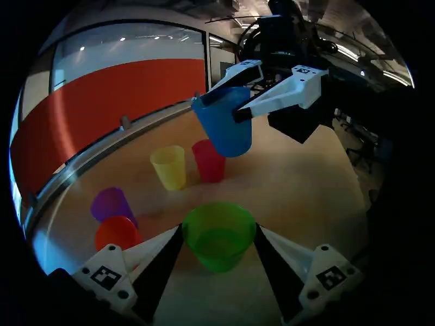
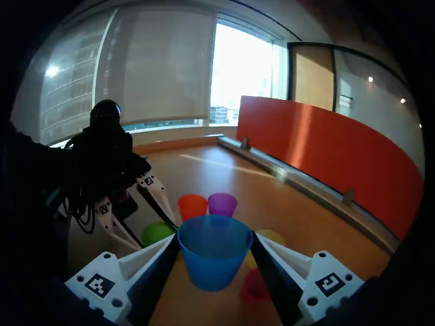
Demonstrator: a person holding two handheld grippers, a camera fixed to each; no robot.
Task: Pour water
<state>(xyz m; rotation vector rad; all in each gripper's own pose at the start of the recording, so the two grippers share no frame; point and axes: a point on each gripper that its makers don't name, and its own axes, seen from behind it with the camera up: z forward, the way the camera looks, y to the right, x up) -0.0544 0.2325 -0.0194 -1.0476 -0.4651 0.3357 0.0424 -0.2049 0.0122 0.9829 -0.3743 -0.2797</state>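
Left gripper (image 1: pixel 218 231) pinches translucent green cup (image 1: pixel 218 247), right gripper (image 2: pixel 215 236) tapered blue cup (image 2: pixel 213 263)

Left gripper (image 1: pixel 218 229) low over the table (image 1: pixel 304 179), both fingers pressed against a green cup (image 1: pixel 217 252). Right gripper (image 1: pixel 224 103) raised well above the table, fingers slanting downward, clamped on a blue cup (image 1: pixel 228 136).

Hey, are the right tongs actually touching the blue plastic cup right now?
Touching. The left gripper view shows the right tongs holding the blue plastic cup aloft, one finger pressed against each side.
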